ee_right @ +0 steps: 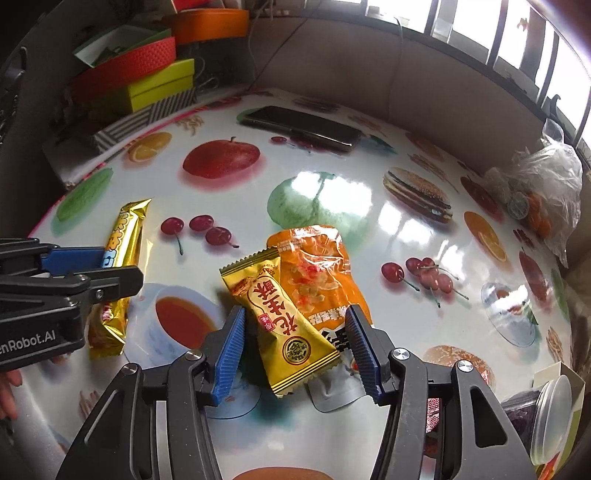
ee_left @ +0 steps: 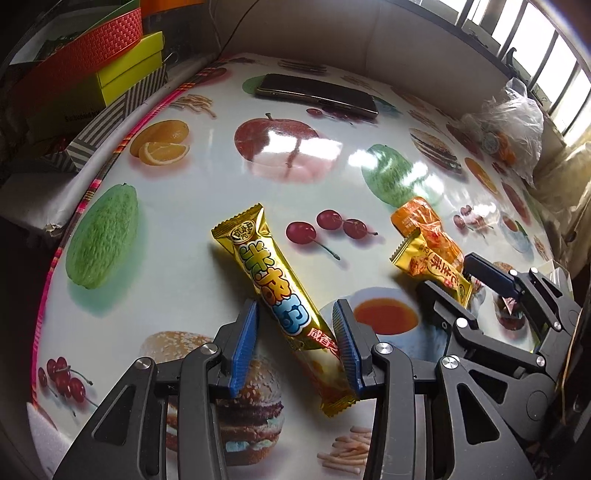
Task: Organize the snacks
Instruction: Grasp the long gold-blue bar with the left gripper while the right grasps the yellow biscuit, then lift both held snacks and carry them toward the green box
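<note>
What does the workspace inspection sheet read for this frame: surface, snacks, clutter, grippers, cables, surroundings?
Surface: glossy table printed with fruit and burgers, window glare.
Job's things: gold bar lying flat; small gold pack resting on orange pack.
Clutter: phone at far edge; plastic bag at right; lidded tub near right corner.
Grippers: left gripper open, fingers either side of gold bar, not pressing; right gripper open around both packs.
Cables: thin cable on the wall behind.
Surroundings: stacked boxes at left; barred window.
</note>
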